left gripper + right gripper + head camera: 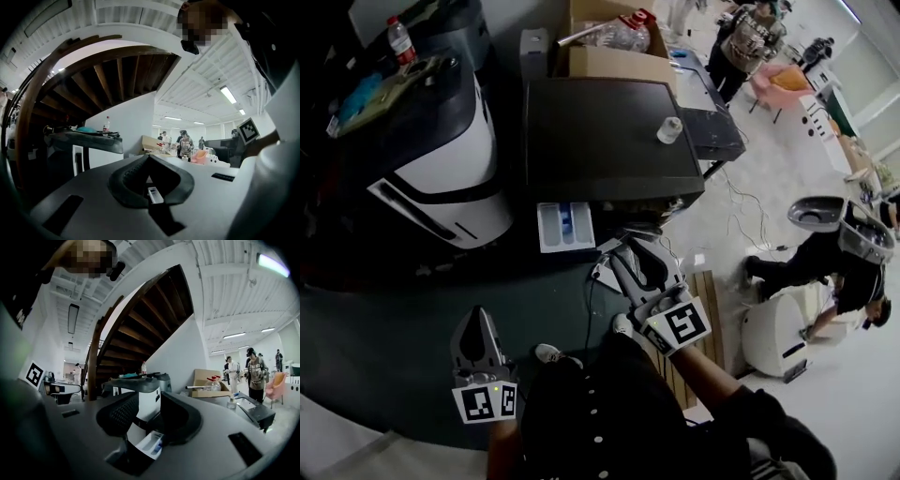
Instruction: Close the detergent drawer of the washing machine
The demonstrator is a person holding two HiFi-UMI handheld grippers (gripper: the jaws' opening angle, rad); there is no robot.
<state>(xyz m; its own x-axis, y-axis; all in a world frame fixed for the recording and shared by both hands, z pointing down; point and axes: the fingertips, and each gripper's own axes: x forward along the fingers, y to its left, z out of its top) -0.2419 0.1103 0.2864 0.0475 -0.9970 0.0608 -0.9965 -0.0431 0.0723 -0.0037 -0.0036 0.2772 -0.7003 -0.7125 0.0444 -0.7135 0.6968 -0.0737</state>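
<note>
While the drawer [565, 226] stands pulled out of the washer [609, 131] at its front left corner, a person faces it with tongs in both hands. A wooden stair [140, 319] rises over the room behind the machines. The washer's dark top fills the middle of the head view. Close on its left stands a white machine [450, 159] with a dark lid, and the drawer juts into the space in front of the two. A cardboard box [614, 58] holding a clear jug [623, 33] sits behind the washer. Wooden slats [705, 309] lie on the floor to its right, under the person's right arm. Farther right a second person [844, 272] bends beside a round white appliance [773, 333], and a third [752, 36] stands across the room. A cable [745, 202] trails over the pale floor.

The right gripper [630, 251] points at the washer's front just beside the drawer's right corner. Its jaws are apart and grip nothing, and its own view shows the drawer through the gap. The left gripper [476, 321] hangs back, well apart from the drawer, jaws together and empty. A small cup [669, 129] stands on the washer top. A red-capped bottle [399, 39] stands on the dark lid at far left.
</note>
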